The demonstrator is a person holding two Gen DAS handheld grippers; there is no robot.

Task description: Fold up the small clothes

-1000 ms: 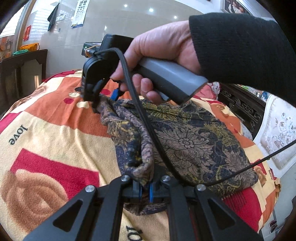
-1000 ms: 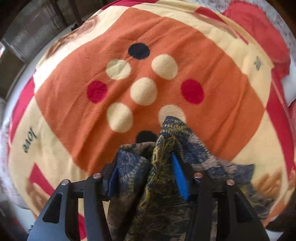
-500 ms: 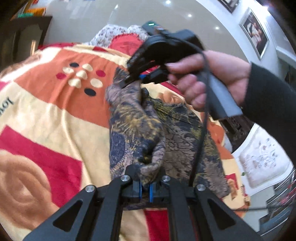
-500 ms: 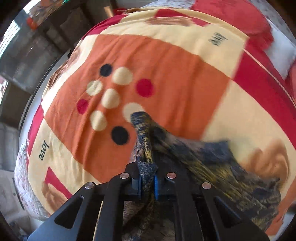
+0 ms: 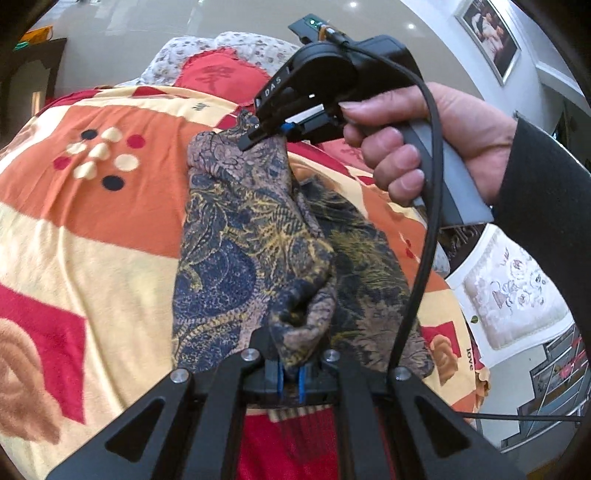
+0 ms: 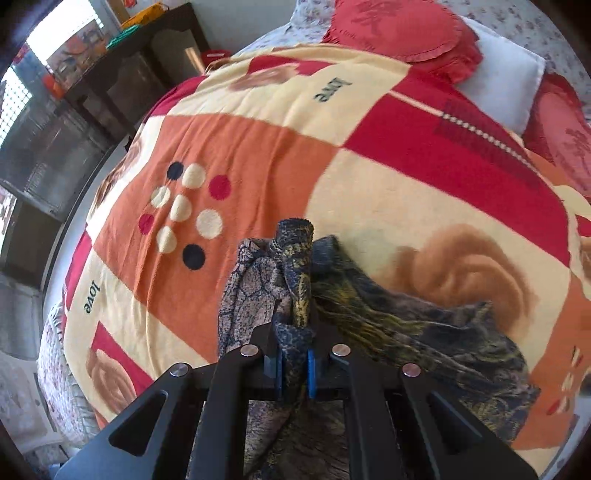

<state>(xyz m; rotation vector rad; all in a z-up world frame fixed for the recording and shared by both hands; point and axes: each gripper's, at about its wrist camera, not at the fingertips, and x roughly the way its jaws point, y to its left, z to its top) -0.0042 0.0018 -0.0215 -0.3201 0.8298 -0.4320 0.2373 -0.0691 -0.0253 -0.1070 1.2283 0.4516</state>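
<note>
On the blanket [image 5: 110, 229] lies the garment [image 5: 236, 236], a thin dark cloth printed with navy and gold flowers, doubled over and bunched; its far edge is lifted and pinched between the pressed-together jaws of the right gripper [image 5: 258, 134], its near edge likewise in the left gripper [image 5: 290, 376]. The left view shows the hand [image 5: 424, 144] and black sleeve [image 5: 546, 206] on the right gripper's grey handle and a framed picture [image 5: 491, 37] on the wall. The right view shows that gripper [image 6: 294, 369] squeezing a twisted bunch of cloth [image 6: 295, 280], plus red cushions [image 6: 399, 29] and a dark cabinet [image 6: 122, 85].
</note>
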